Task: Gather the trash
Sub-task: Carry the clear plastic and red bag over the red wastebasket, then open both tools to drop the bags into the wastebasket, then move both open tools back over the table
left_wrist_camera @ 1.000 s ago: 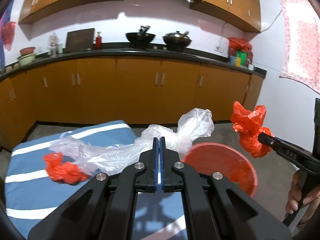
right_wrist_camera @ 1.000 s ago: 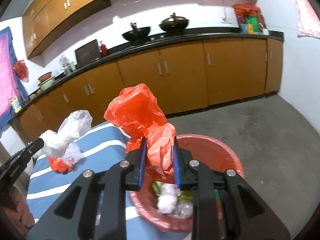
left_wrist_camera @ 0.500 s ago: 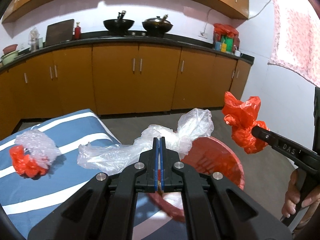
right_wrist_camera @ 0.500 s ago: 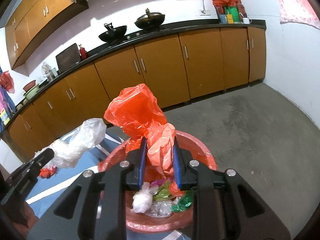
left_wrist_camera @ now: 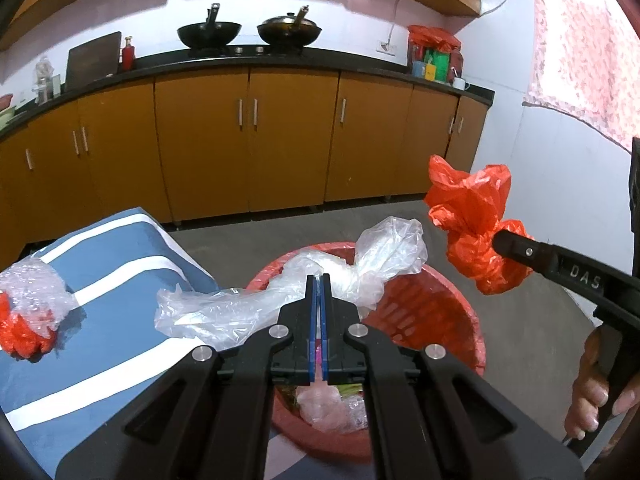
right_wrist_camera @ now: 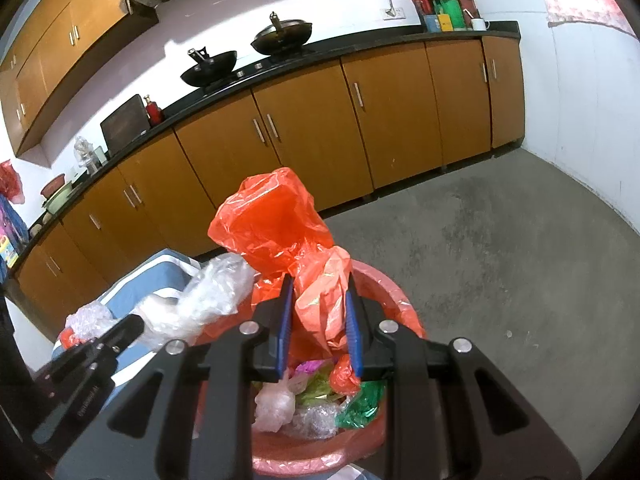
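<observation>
Both bags hang above the red basket [right_wrist_camera: 404, 300], seemingly ready to drop; the left gripper [left_wrist_camera: 319, 312] pinches the clear bag [left_wrist_camera: 360, 264] between 2 closed fingers; the right gripper [right_wrist_camera: 318, 320] clamps the orange bag [right_wrist_camera: 276, 224] ahead of its fingertips.

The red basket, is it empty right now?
No, the red basket already holds crumpled plastic scraps, clear, green and red, seen below the right gripper.

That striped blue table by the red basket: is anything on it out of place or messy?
Yes. A crumpled wad of clear plastic and red plastic lies on the striped blue table, outside the red basket, which already holds other trash. It looks like litter not yet collected. Nothing looks spilled or broken.
</observation>
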The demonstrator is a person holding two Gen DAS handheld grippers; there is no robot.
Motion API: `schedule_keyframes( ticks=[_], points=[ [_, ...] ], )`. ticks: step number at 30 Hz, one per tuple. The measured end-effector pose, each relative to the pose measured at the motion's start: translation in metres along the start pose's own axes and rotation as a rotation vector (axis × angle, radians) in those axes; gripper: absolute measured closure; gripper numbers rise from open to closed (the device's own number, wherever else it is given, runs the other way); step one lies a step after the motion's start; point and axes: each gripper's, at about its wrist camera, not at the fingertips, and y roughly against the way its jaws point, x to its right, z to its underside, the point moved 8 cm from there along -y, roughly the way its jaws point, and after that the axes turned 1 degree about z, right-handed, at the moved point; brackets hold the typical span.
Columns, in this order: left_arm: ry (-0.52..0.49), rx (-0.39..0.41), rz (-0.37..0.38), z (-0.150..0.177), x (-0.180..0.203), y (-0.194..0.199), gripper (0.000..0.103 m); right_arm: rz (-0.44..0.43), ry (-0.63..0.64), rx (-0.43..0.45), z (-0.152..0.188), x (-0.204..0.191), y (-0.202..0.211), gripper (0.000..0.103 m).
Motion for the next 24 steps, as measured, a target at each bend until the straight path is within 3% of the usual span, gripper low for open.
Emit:
schedule_keyframes(
  ticks=[4,6,7,8,16,24],
  points=[
    [0.001,-0.026,0.016,0.007,0.002,-0.008,0.096,-0.035,-0.005,-0.021,0.005,-0.003,-0.007,0.070],
    [0.006,-0.033,0.012,0.010,-0.002,-0.009,0.080,-0.042,0.005,-0.027,0.009,-0.005,-0.009,0.064],
    [0.009,-0.029,0.001,0.011,-0.005,-0.008,0.064,-0.041,0.007,-0.026,0.010,-0.005,-0.009,0.060],
    [0.016,-0.018,-0.010,0.011,-0.011,-0.005,0.059,-0.042,0.002,-0.026,0.012,-0.004,-0.009,0.059],
    [0.078,0.000,-0.098,0.012,-0.055,0.008,0.058,-0.044,-0.004,-0.011,0.006,-0.009,-0.003,0.057],
    [0.124,0.028,-0.197,0.027,-0.110,0.039,0.055,-0.083,0.079,-0.031,0.017,-0.059,-0.005,0.057]
  ],
)
